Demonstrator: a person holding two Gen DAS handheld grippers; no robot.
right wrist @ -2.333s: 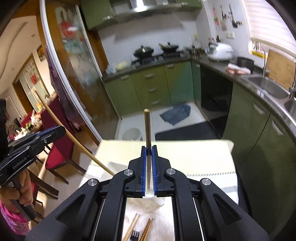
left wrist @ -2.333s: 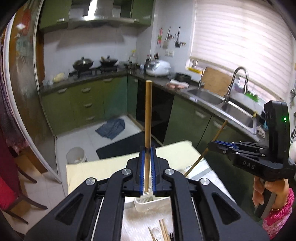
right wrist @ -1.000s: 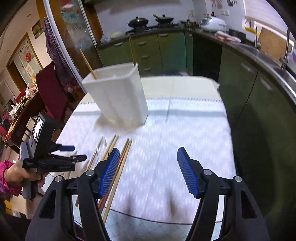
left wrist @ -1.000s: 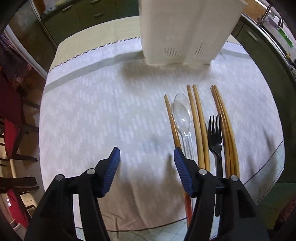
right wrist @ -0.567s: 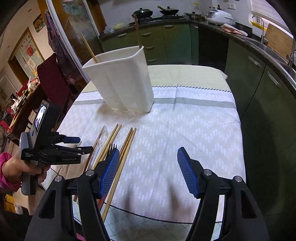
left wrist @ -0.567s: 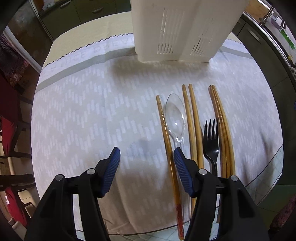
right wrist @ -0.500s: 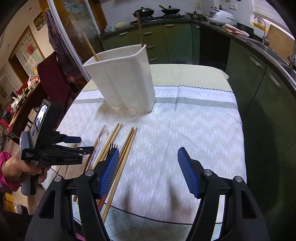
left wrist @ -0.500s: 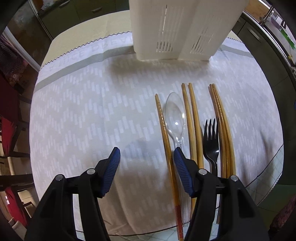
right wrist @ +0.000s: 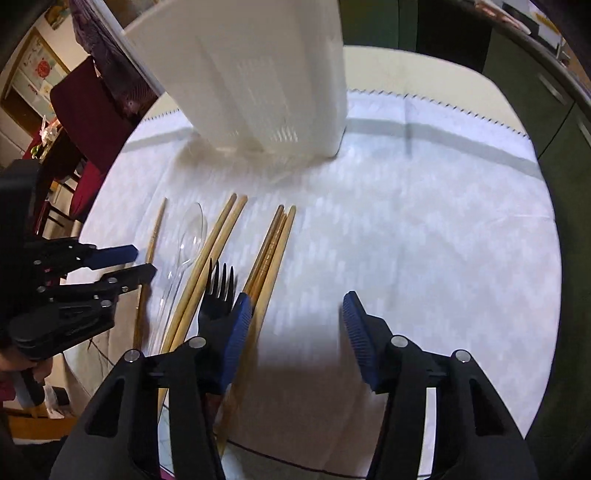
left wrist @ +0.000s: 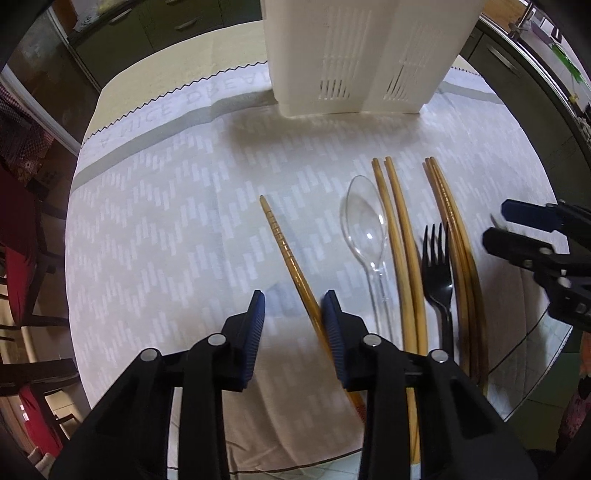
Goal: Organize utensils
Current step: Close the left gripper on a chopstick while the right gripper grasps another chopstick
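a row of utensils lies on a white patterned tablecloth (left wrist: 155, 236), in front of a tall white slotted utensil holder (left wrist: 362, 55) that stands upright at the far side of the table. from left to right in the left wrist view: a single wooden chopstick (left wrist: 284, 251) angled away from the rest, a clear plastic spoon (left wrist: 365, 229), a pair of chopsticks (left wrist: 399, 236), a black plastic fork (left wrist: 437, 269), and a bundle of darker chopsticks (left wrist: 454, 236).

the left gripper (left wrist: 292, 314) points steeply down with the single chopstick between its blue pads. its jaws have just been closing; the chopstick lies against the right-hand pad, with a gap on the other side, so it is not yet pinched.

the right gripper (right wrist: 297, 325) hangs over the right end of the row. its jaws have just been narrowing but remain well apart, with only bare cloth between them; its left-hand pad sits over the edge of the dark chopstick bundle, beside the fork.

only the right wrist view shows the holder's open rim, a dark red chair (right wrist: 92, 107) beyond the table, and a hand (right wrist: 22, 365) gripping the left tool's handle. only the left wrist view shows the cloth's zigzag edge and faint lettering. green kitchen cabinets (left wrist: 155, 22) stand behind the table.
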